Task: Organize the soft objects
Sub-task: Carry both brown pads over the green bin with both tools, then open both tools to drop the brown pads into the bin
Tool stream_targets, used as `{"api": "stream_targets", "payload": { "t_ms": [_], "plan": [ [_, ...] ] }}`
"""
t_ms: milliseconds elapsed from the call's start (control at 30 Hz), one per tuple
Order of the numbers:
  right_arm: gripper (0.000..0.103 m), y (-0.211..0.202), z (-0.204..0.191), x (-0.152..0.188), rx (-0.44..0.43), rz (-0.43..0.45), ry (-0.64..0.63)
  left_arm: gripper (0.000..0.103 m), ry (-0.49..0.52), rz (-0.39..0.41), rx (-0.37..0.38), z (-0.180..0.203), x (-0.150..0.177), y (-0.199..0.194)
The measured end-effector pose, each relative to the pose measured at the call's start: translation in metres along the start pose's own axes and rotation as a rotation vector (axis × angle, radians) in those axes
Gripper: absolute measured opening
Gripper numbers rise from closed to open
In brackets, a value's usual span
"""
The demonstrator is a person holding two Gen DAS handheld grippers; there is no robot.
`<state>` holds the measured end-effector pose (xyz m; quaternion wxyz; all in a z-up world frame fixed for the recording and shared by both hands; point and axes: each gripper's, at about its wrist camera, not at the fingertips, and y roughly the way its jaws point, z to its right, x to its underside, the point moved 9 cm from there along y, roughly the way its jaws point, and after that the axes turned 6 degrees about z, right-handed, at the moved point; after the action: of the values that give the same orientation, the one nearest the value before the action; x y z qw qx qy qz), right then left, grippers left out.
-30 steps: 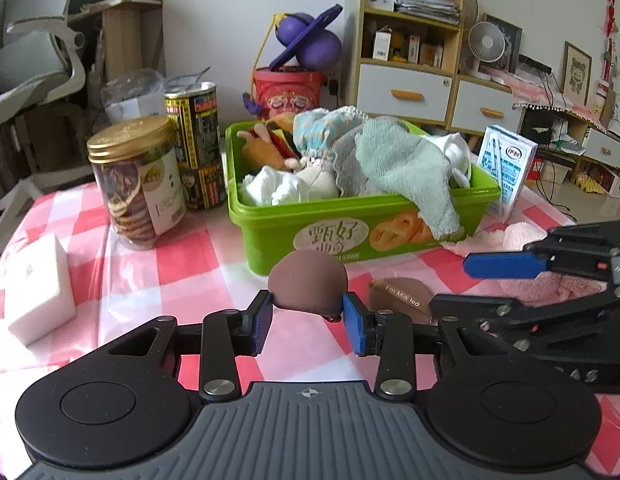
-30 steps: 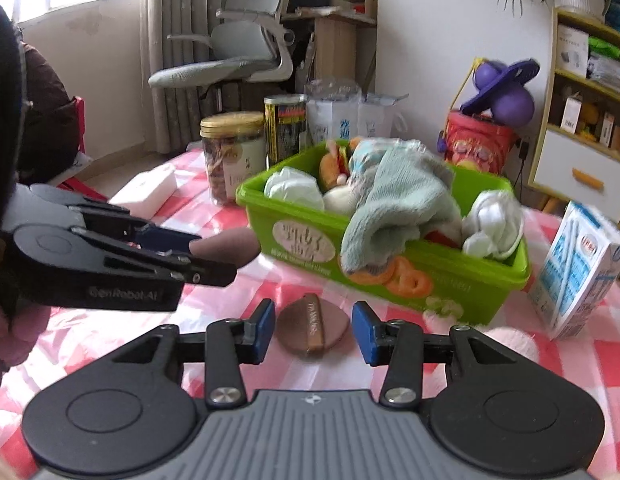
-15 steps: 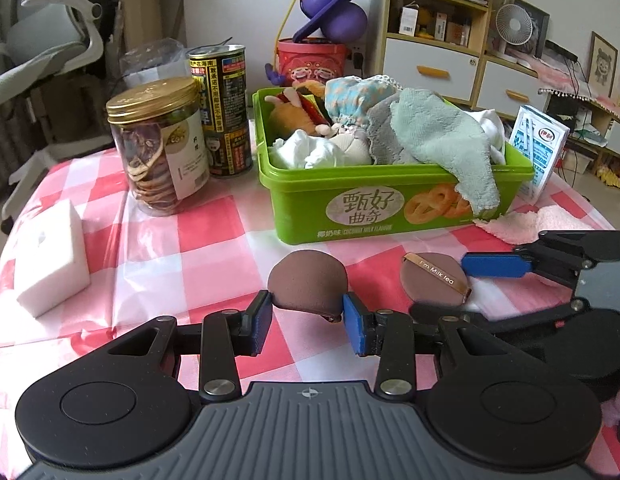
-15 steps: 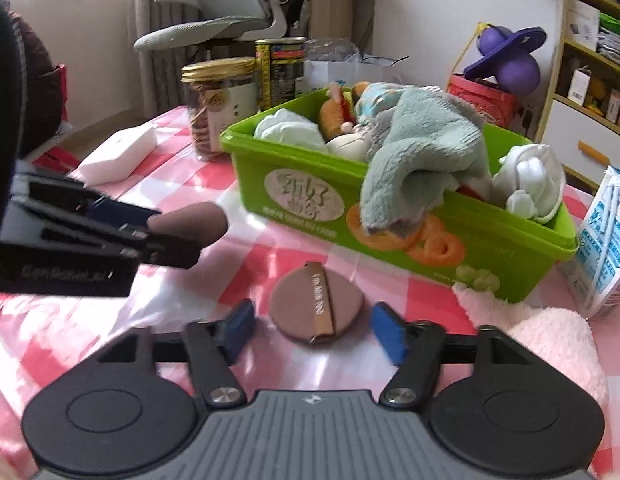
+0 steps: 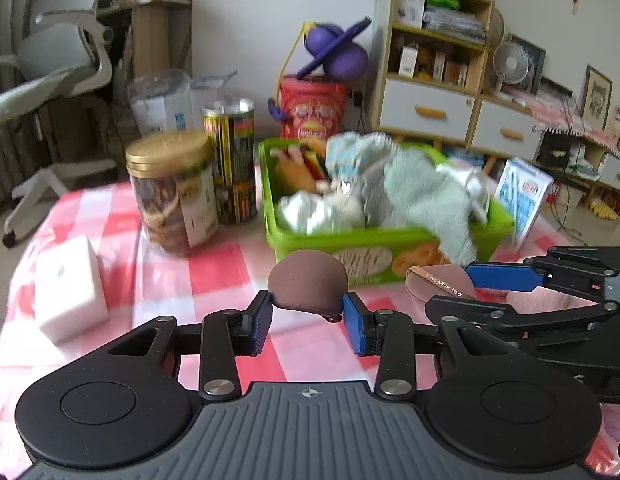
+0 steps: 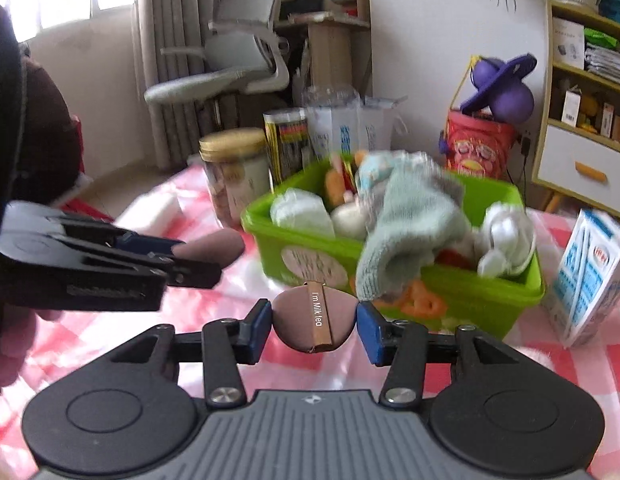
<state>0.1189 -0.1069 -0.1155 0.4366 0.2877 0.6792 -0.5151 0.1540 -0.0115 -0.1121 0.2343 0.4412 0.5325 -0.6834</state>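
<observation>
My left gripper (image 5: 308, 316) is shut on a plain brown makeup puff (image 5: 308, 285) and holds it above the checked tablecloth; it also shows in the right wrist view (image 6: 214, 249). My right gripper (image 6: 315, 326) is shut on a flat brown puff with a "I'm Milk tea" ribbon (image 6: 315, 318), lifted off the table; that puff shows in the left wrist view (image 5: 438, 282). A green plastic bin (image 5: 390, 246) (image 6: 462, 292) just beyond both grippers is heaped with soft toys, socks and a grey-green cloth (image 6: 406, 224).
A gold-lidded cookie jar (image 5: 172, 192) and a tall tin can (image 5: 230, 160) stand left of the bin. A white block (image 5: 68, 286) lies at the left. A milk carton (image 6: 586, 276) stands right of the bin, a pink fluffy thing (image 5: 550, 300) by it.
My right gripper has shut on the ribboned puff and lifted it off the table. Both grippers have risen, and the left still holds its puff.
</observation>
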Motion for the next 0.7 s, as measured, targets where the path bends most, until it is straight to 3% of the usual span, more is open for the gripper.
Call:
{"api": "stream_targets", "payload": {
  "t_ms": [167, 367, 700],
  "plan": [
    [0.02, -0.004, 0.005, -0.027, 0.012, 0.07, 0.033, 0.04, 0.0, 0.038, 0.0, -0.001, -0.025, 0.0],
    [0.02, 0.013, 0.025, -0.053, 0.032, 0.101, 0.141, 0.041, 0.04, 0.058, 0.036, 0.006, -0.053, 0.026],
    [0.021, 0.04, 0.059, -0.059, 0.034, 0.097, 0.37, 0.044, 0.085, 0.029, 0.031, 0.006, -0.055, 0.078]
  ]
}}
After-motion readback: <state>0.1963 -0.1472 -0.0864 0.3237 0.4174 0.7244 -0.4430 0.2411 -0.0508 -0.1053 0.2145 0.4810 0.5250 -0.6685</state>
